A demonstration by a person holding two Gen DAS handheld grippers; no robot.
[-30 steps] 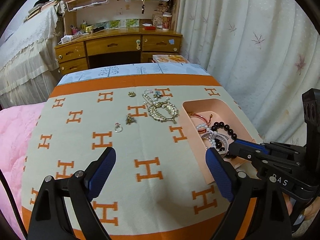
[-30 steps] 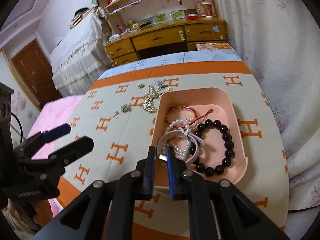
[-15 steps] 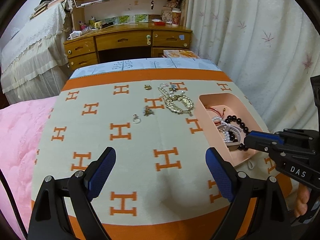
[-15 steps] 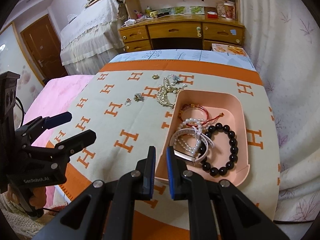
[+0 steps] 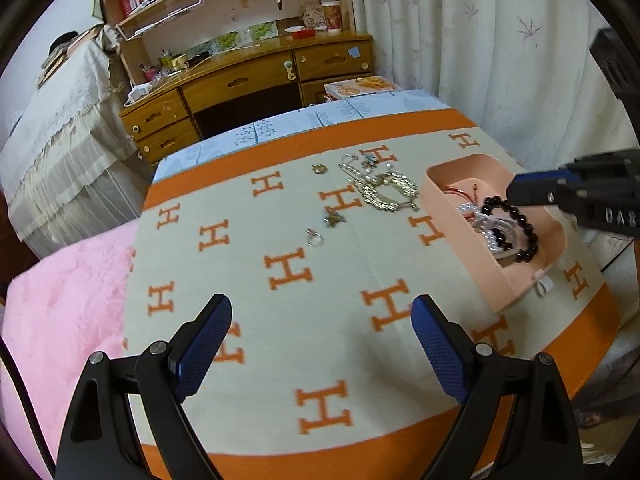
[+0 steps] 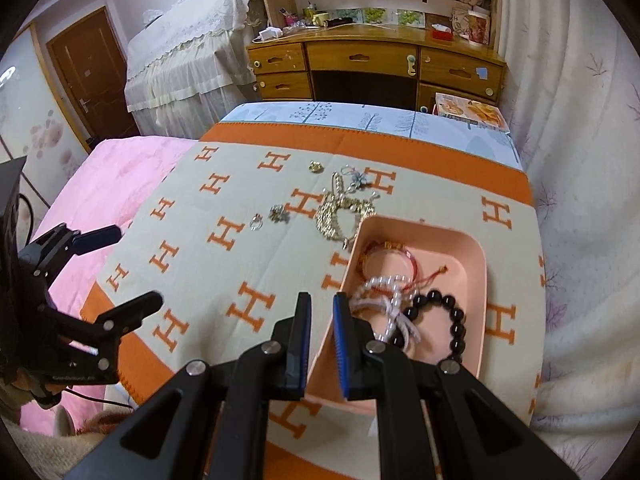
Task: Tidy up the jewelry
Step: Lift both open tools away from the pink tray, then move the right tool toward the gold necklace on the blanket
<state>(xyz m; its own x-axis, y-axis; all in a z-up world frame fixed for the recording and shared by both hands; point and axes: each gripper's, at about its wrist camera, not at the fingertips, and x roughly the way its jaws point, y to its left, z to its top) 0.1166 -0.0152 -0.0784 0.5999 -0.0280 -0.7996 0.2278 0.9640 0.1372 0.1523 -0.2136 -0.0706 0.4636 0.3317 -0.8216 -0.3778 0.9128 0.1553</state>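
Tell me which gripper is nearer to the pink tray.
Right. The right gripper hangs just above the near edge of the pink tray. The left gripper is off to the tray's left, above bare blanket.

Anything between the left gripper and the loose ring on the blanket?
Nothing visible. The left gripper is open, and only bare blanket lies between it and the ring. The gold necklace and pink tray sit off to the right of that line.
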